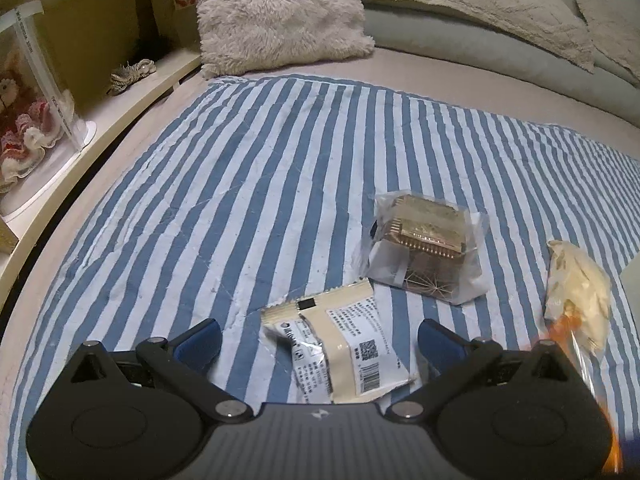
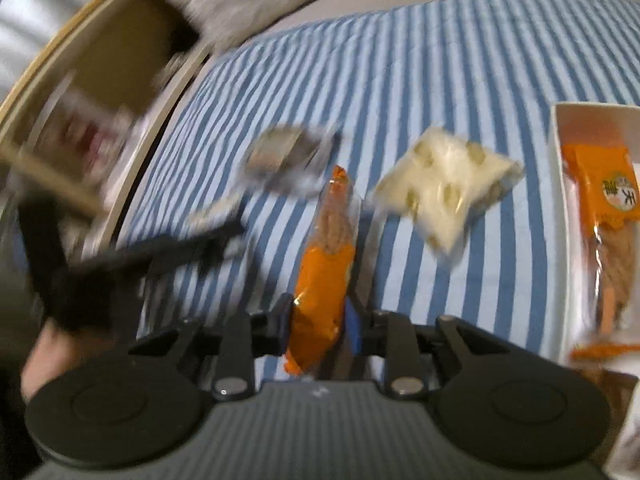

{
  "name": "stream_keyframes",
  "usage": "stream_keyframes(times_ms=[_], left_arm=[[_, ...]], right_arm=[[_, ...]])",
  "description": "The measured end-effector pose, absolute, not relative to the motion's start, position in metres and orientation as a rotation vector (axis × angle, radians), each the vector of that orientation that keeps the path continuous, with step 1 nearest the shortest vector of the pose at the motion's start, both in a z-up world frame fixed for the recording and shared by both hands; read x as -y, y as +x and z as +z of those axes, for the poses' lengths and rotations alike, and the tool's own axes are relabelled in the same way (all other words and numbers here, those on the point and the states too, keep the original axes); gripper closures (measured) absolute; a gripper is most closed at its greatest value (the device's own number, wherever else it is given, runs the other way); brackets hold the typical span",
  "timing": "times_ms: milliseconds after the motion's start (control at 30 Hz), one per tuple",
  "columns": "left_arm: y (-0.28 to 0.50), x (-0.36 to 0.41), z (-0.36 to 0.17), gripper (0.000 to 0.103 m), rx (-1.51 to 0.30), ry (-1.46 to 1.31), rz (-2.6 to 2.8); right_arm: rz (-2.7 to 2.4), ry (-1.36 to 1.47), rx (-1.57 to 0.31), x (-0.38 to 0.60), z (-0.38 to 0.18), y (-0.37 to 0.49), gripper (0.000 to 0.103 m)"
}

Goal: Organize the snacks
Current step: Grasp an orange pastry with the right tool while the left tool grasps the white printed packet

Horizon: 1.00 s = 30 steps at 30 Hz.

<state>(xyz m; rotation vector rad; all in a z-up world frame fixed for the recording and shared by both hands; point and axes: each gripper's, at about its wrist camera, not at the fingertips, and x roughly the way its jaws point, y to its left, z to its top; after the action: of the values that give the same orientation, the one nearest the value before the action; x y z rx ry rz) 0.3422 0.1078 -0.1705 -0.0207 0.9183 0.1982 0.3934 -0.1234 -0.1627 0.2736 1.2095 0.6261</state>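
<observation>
I have the orange snack packet (image 2: pixel 324 280) clamped in my right gripper (image 2: pixel 318 326): its 2 blue pads (image 2: pixel 285 320) press on the lower part of the packet, and the rest of it stands up and away from the jaws, above the blue-and-white striped cloth (image 2: pixel 400 60). Through its clear window I see a brown twisted snack. This view is blurred, so finer detail is lost.

Just right of that packet a cream packet (image 2: pixel 444 188) with pale round pieces lies on the cloth. Further right, at the frame's edge, a white box (image 2: pixel 558 168) holds another orange packet (image 2: pixel 604 192) of the same kind. Beyond the held packet a clear packet with a golden-brown block (image 2: pixel 280 152) lies on the stripes.

My left gripper (image 1: pixel 320 340) stands wide open, nothing pressed by its blue pads (image 1: pixel 200 340). Between them, flat on the cloth (image 1: pixel 240 160), lies a beige-and-white wrapper with printed labels and a barcode (image 1: pixel 340 344); I cannot tell whether either pad touches it. Past it sits the same clear packet with the golden-brown block (image 1: pixel 428 240), and to the right the cream packet (image 1: pixel 580 292). An orange blur (image 1: pixel 568 320) shows at the right edge.

A fluffy cushion (image 1: pixel 280 12) leans at the far end, and a wooden shelf (image 1: pixel 132 96) runs along the left.
</observation>
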Motion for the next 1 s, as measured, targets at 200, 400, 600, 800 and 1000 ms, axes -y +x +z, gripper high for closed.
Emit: stream_keyframes(times_ms=[200,400,600,800,1000], left_arm=[[0.346,-0.104,-0.173,0.0,-0.932,0.011,0.218],[0.337,-0.111,-0.172,0.0,-0.954,0.071,0.256],[0.327,-0.129,-0.168,0.0,-0.951,0.027,0.277],[0.335,-0.129,-0.165,0.0,-0.904,-0.049,0.199],[0.348,-0.121,-0.172,0.0,-0.933,-0.064,0.156]], right_arm=[[0.742,0.13,-1.279,0.128,-0.161,0.366,0.071],[0.624,0.117,-1.24,0.131,-0.16,0.374,0.065],[0.572,0.069,-1.174,0.124,-0.159,0.376,0.035],[0.529,-0.11,-1.16,0.099,-0.174,0.375,0.029],[0.522,-0.126,-1.198,0.095,-0.19,0.381,0.03]])
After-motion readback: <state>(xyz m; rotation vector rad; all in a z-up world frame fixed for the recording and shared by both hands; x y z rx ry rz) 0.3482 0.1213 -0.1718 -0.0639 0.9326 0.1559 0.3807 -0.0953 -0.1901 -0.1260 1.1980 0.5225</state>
